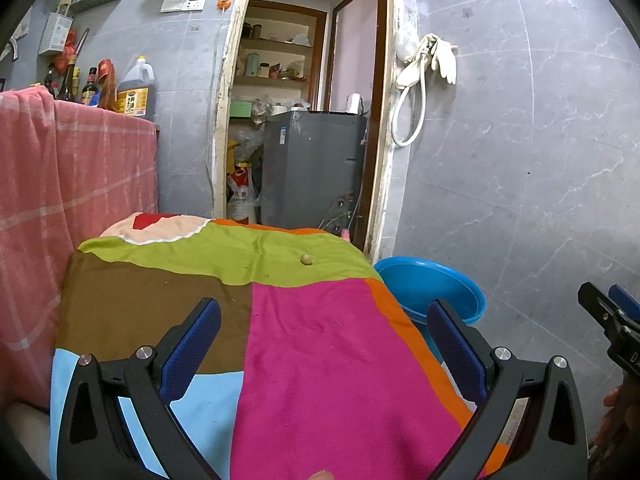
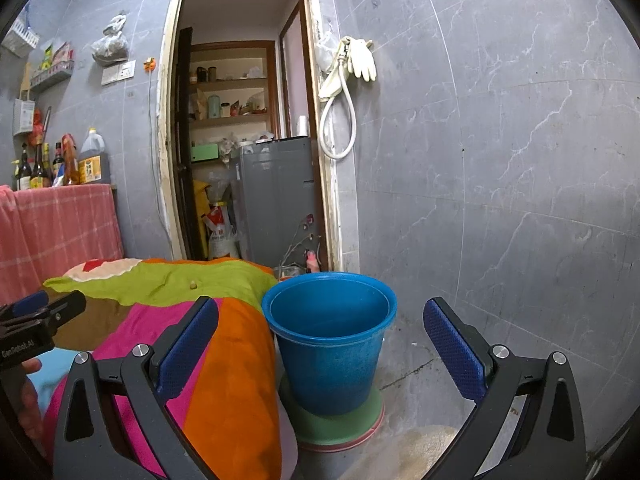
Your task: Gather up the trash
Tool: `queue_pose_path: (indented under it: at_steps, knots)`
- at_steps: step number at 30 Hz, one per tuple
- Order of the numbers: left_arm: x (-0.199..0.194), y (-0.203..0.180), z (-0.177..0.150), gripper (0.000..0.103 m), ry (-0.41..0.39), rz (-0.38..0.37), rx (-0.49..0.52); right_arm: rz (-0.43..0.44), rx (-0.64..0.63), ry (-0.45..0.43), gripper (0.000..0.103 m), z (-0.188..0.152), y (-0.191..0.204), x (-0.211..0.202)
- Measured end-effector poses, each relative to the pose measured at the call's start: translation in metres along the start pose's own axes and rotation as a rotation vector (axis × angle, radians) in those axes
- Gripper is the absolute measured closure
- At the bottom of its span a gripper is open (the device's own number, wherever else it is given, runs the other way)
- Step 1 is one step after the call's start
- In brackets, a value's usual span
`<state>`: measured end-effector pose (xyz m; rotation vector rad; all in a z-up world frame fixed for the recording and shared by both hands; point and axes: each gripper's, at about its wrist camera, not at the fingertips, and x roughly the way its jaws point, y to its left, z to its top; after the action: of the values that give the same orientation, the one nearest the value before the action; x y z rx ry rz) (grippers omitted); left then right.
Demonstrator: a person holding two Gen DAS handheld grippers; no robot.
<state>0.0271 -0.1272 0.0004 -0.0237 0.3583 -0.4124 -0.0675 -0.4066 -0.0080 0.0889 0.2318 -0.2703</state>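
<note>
left gripper [image 1: 324, 328] hovering spread, gripping nothing | small scrap [image 1: 306, 259] lying ahead on patchwork cloth [image 1: 320, 360] | right gripper [image 2: 320, 328] hovering spread | blue bucket [image 2: 332, 344] sitting straight ahead

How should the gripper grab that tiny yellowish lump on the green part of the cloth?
Pinch the small lump across its middle, coming down from above. It looks small and rounded, lying loose on the soft green patch, so a side approach would likely snag cloth. The open left gripper already faces it.
</note>
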Motion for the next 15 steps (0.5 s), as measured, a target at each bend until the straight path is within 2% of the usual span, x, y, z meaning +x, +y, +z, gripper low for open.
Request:
queue_pose_path:
  at_steps: [15]
  knots:
    - [-0.0009, 0.0007, 0.0002, 0.002, -0.001, 0.003, -0.003, -0.001, 0.001, 0.001, 0.000, -0.0002, 0.0008, -0.0003]
